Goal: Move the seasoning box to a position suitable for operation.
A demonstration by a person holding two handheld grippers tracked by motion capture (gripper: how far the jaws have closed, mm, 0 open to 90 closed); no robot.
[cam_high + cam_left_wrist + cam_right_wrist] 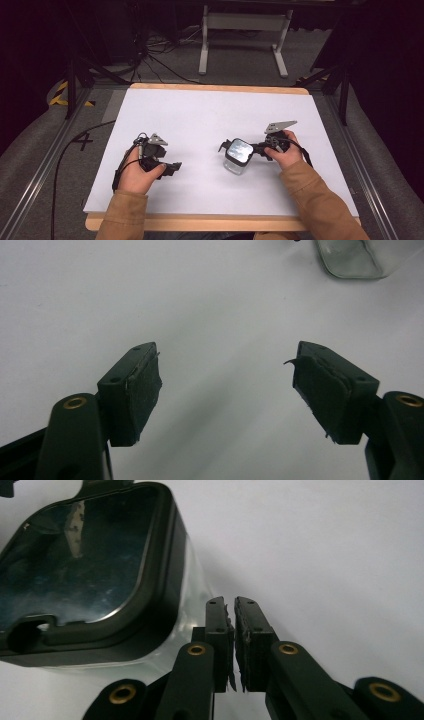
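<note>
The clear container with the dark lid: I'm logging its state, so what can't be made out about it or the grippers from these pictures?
- Container contents: high view too small; in the right gripper view the glossy lid reflects.
- Container top: cut off by the left gripper view's upper edge.
- Right gripper: jaws nearly together beside the container; whether they touch it cannot be told.
- Left gripper: partly hidden by the hand, high view.
</note>
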